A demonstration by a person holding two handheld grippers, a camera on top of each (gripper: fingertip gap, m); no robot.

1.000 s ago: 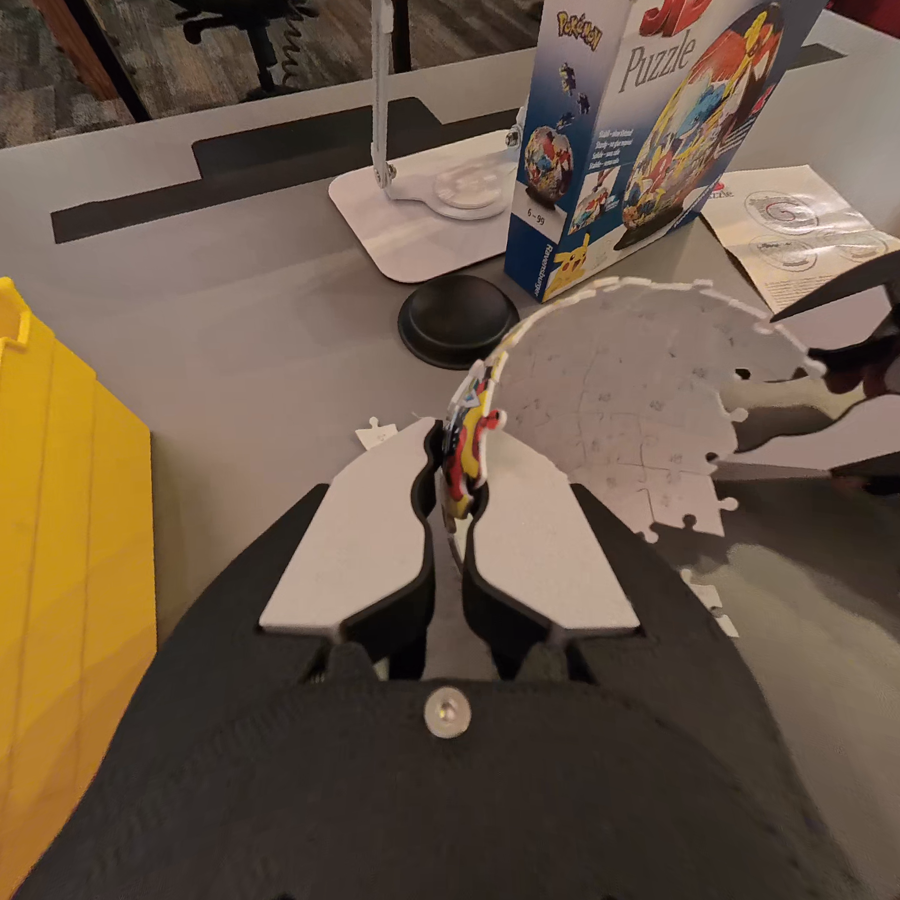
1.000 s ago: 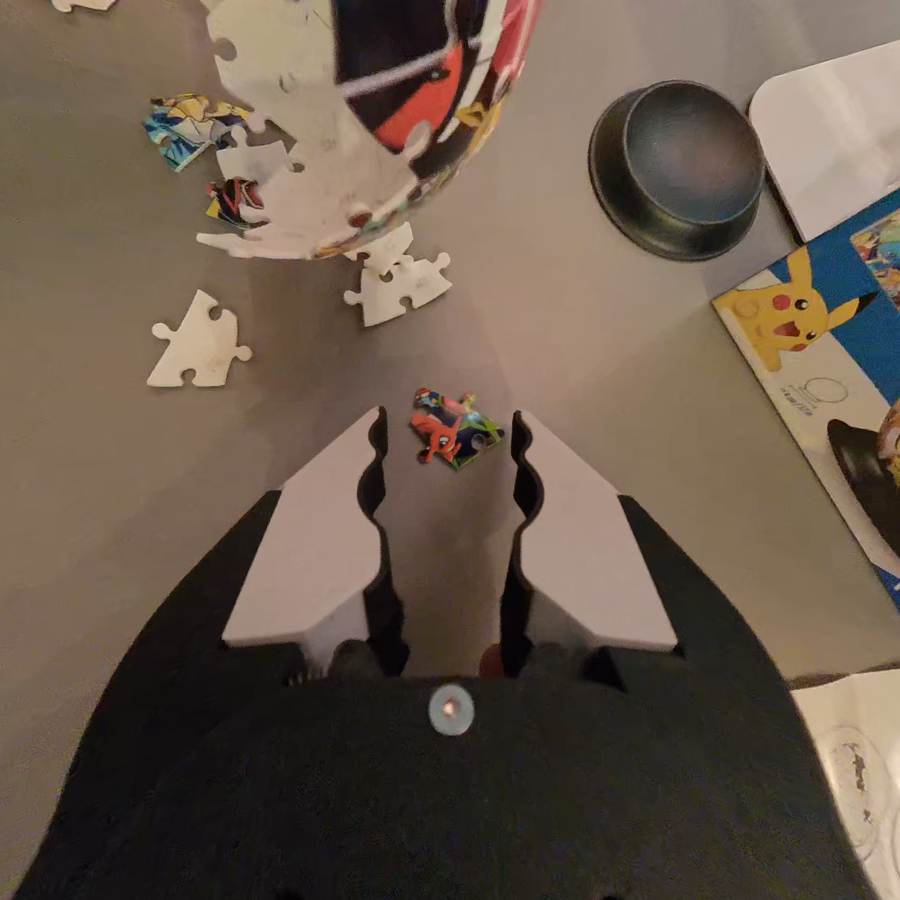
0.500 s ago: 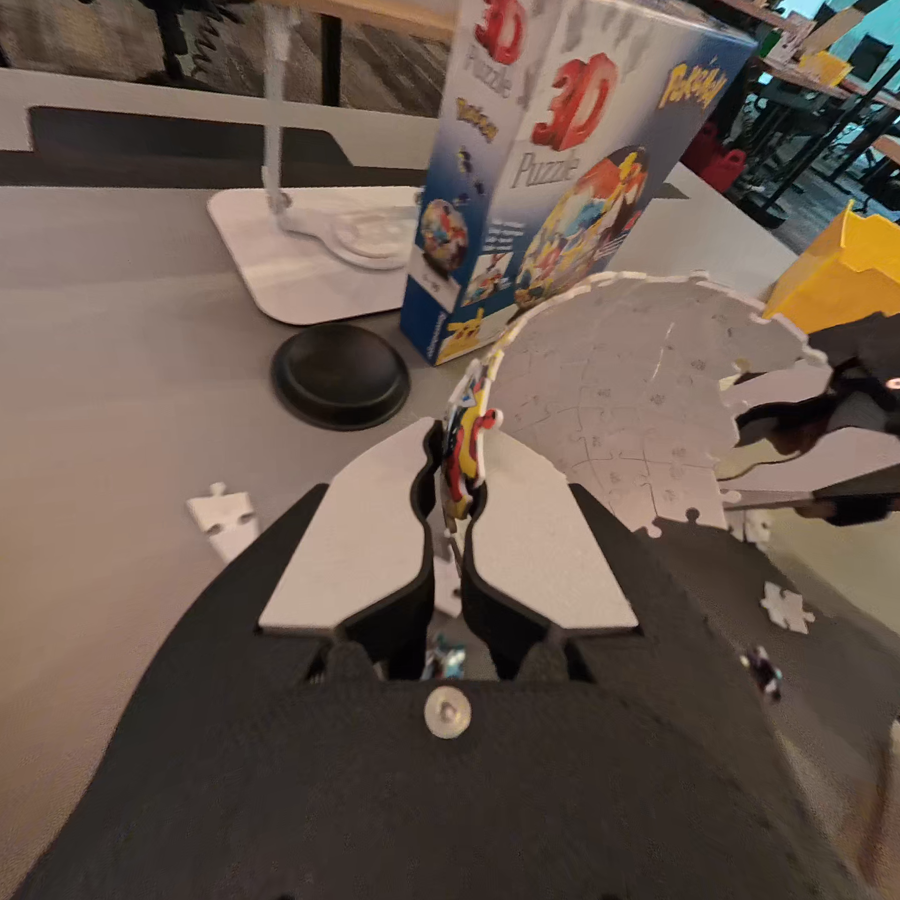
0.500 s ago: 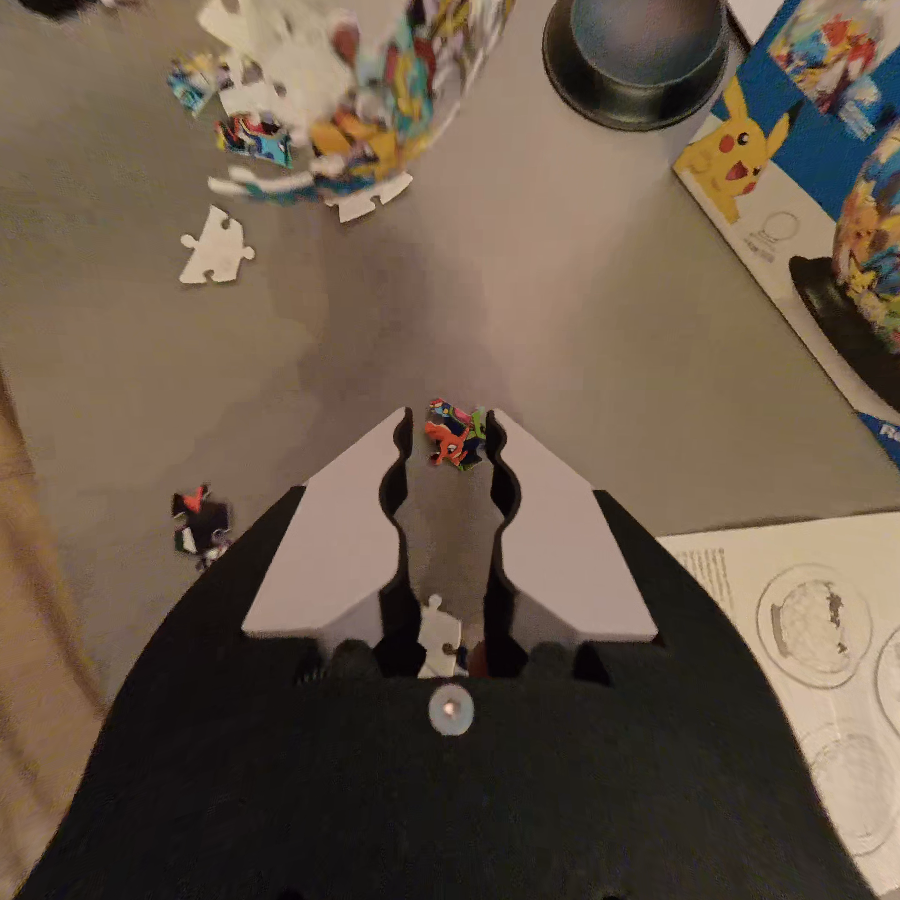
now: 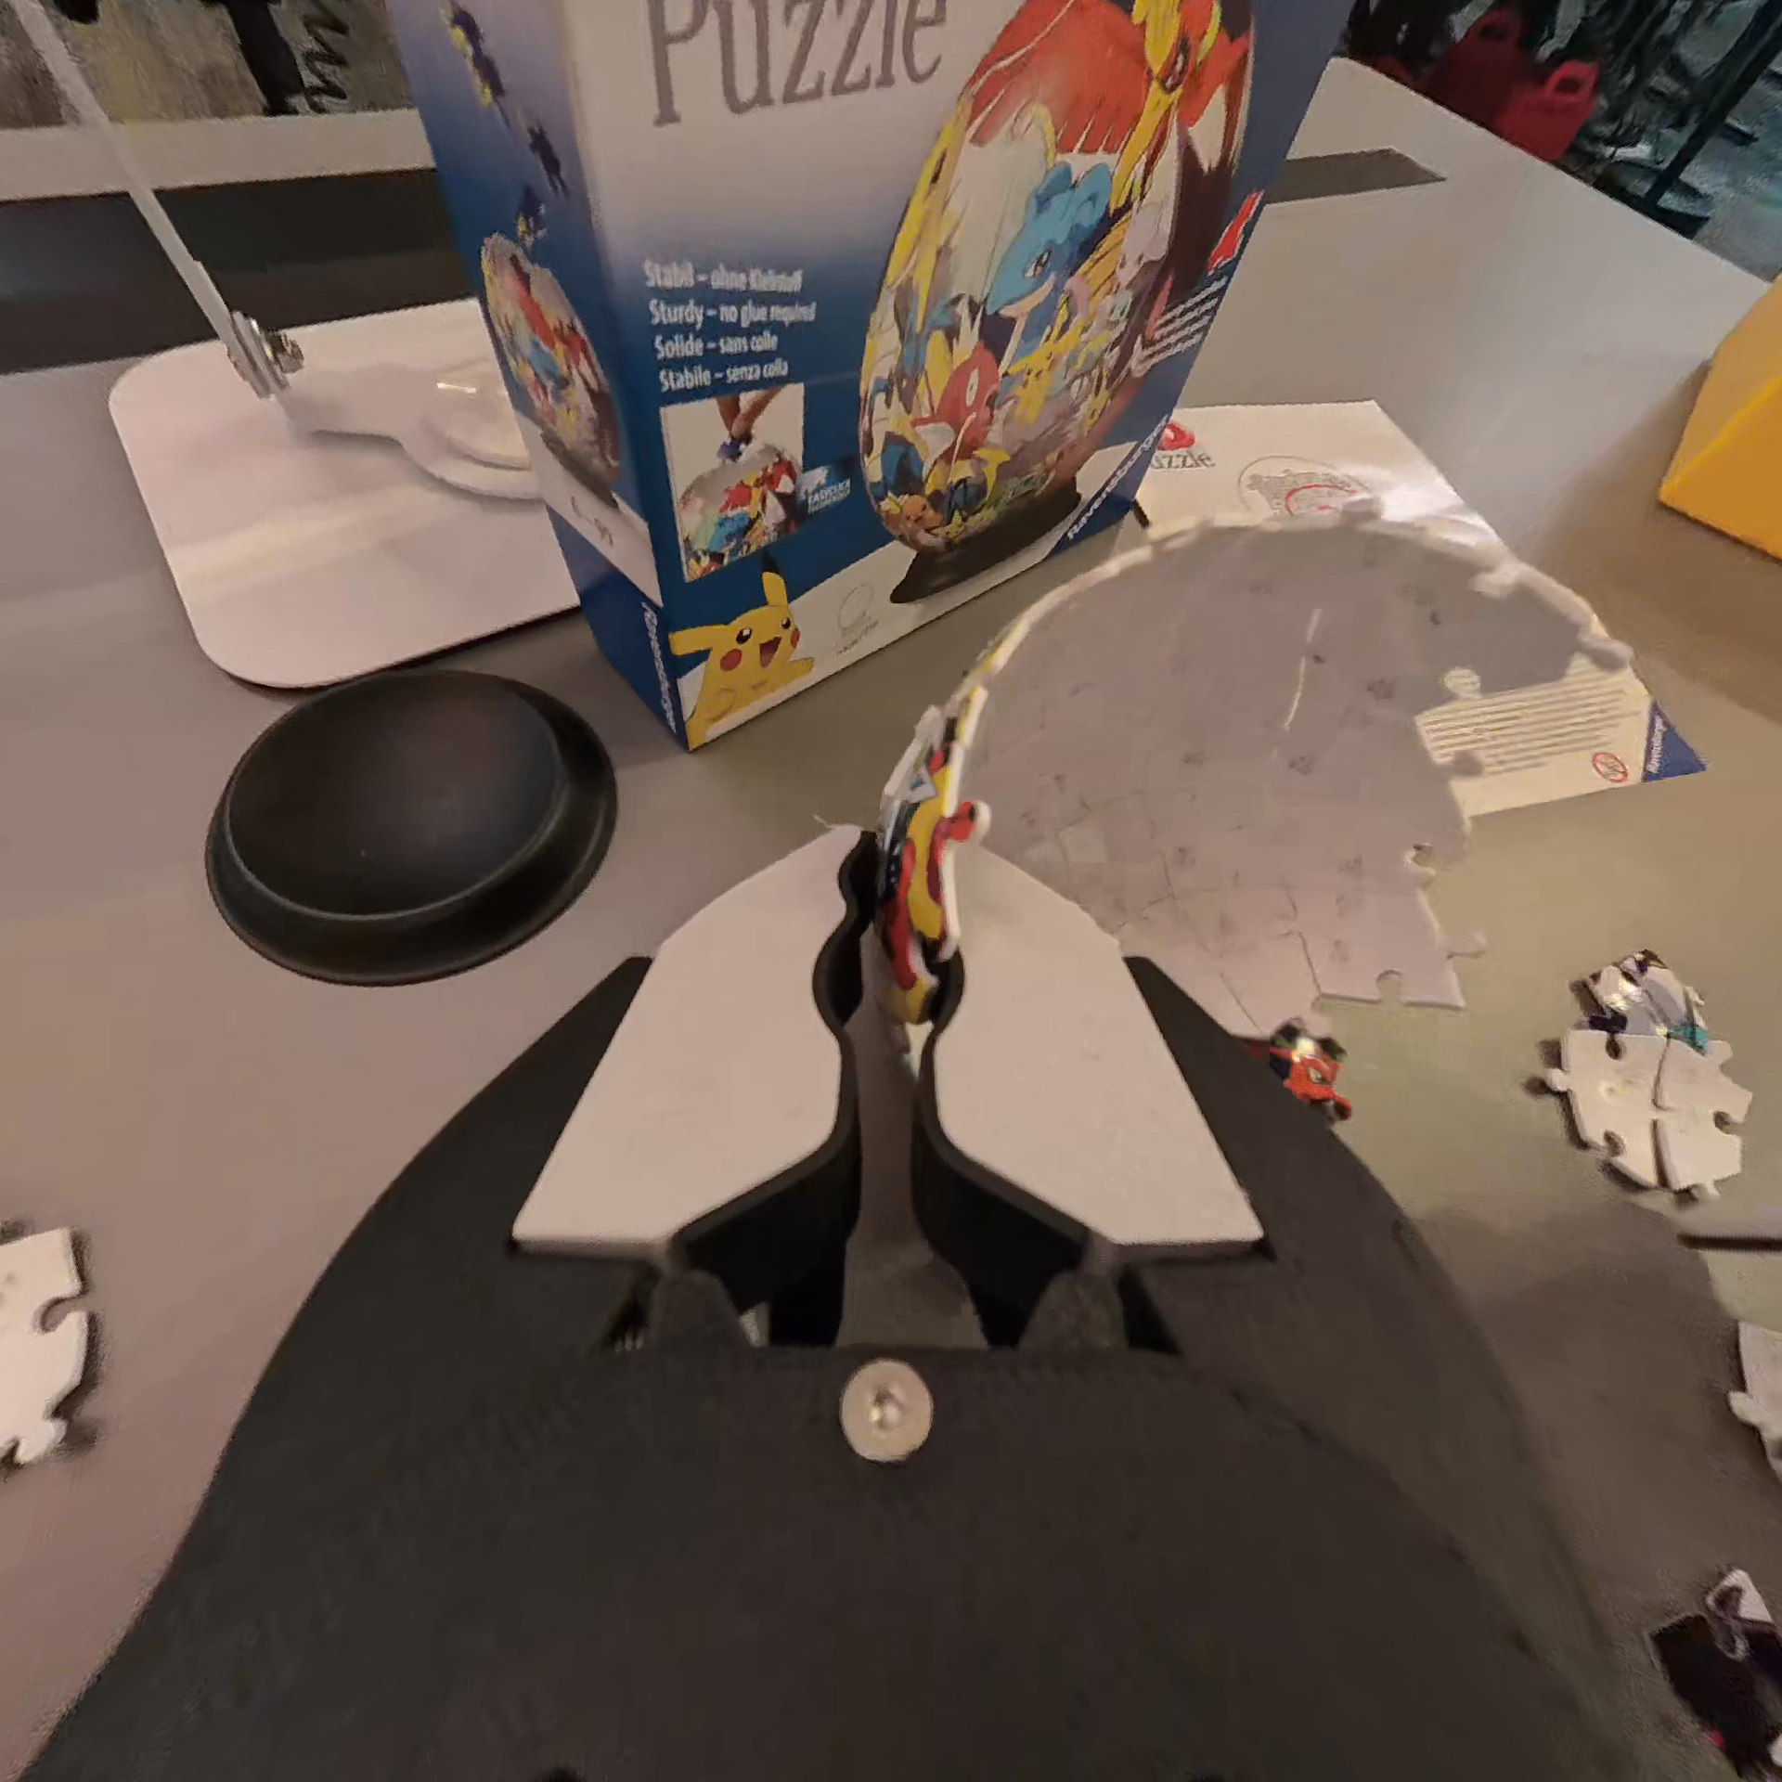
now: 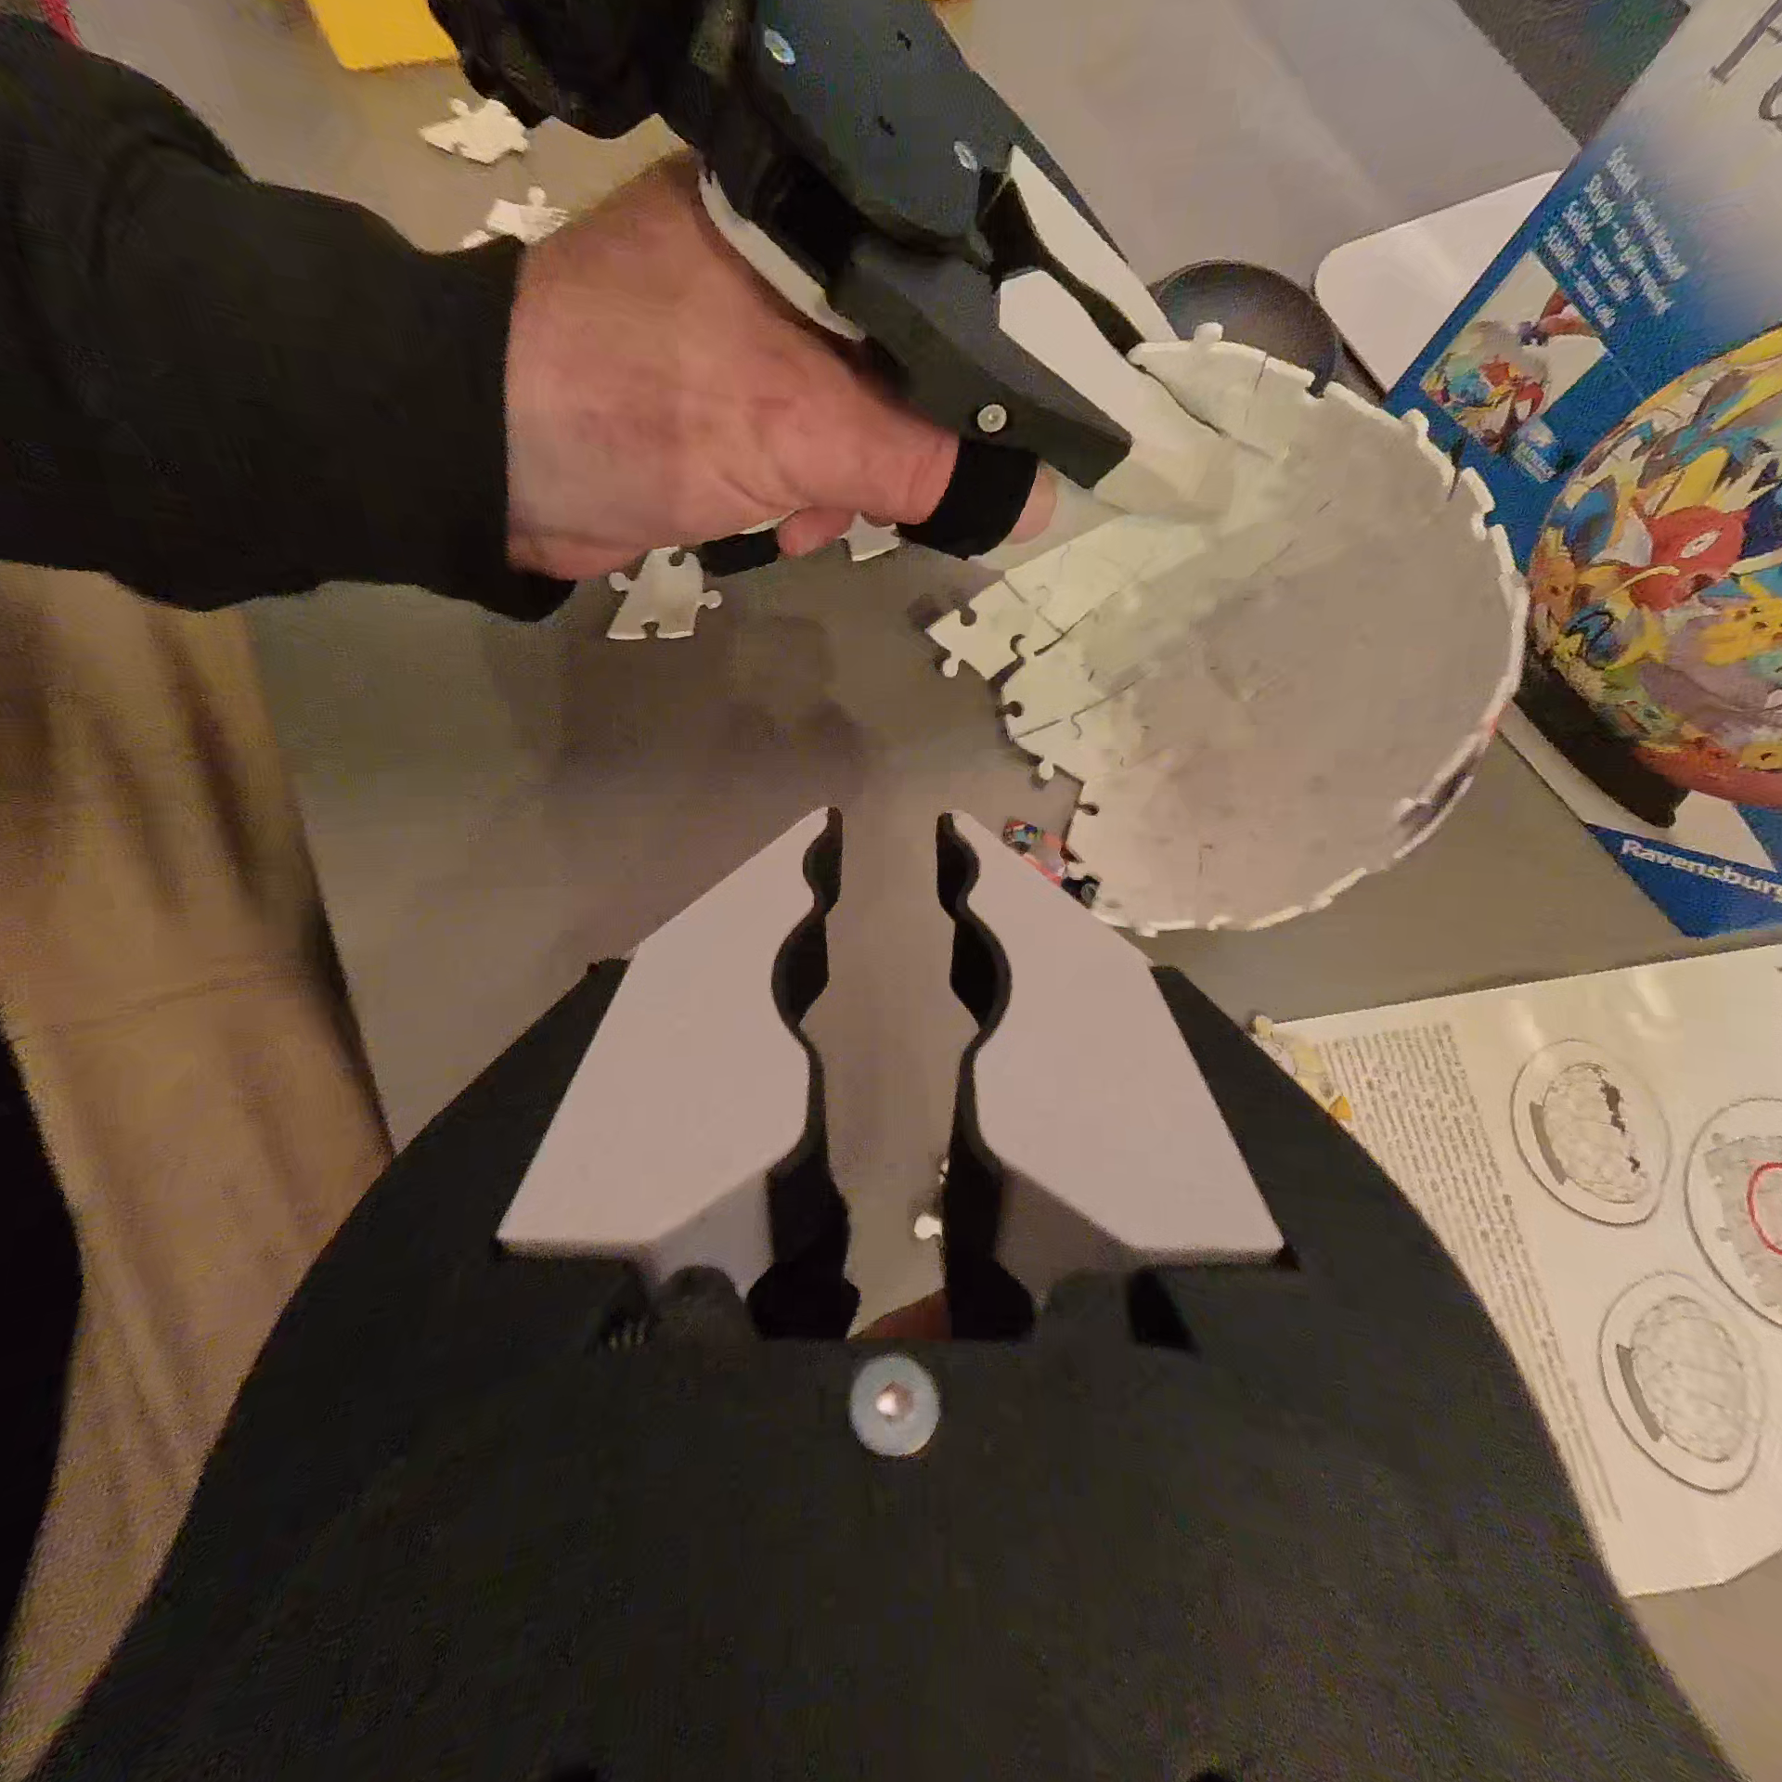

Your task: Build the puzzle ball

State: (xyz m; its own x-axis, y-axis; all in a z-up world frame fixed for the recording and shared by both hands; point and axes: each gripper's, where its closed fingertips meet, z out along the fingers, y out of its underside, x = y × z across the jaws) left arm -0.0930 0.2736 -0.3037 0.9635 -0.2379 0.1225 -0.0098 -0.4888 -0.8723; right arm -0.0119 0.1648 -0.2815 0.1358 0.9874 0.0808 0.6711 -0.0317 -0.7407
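Observation:
My left gripper (image 5: 906, 868) is shut on the coloured rim of the half-built puzzle ball shell (image 5: 1205, 771) and holds it above the table, white inside facing me. In the right wrist view the shell (image 6: 1282, 675) hangs from that gripper (image 6: 1109, 424), which a hand in a black sleeve holds. My right gripper (image 6: 887, 829) is empty, its jaws a narrow gap apart, above the table left of the shell. A small coloured piece (image 6: 1037, 844) lies on the table beside its right finger, partly hidden by the shell.
The puzzle box (image 5: 820, 337) stands behind the shell, with the black ball stand (image 5: 410, 820) to its left and a white lamp base (image 5: 318, 530) beyond. An instruction sheet (image 6: 1591, 1205) lies right. Loose pieces (image 5: 1649, 1109) lie scattered. A yellow bin (image 5: 1726, 453) is far right.
My right gripper narrowed its jaws and rose away from the small coloured piece, which stays on the table. My left gripper swung with the shell toward the box.

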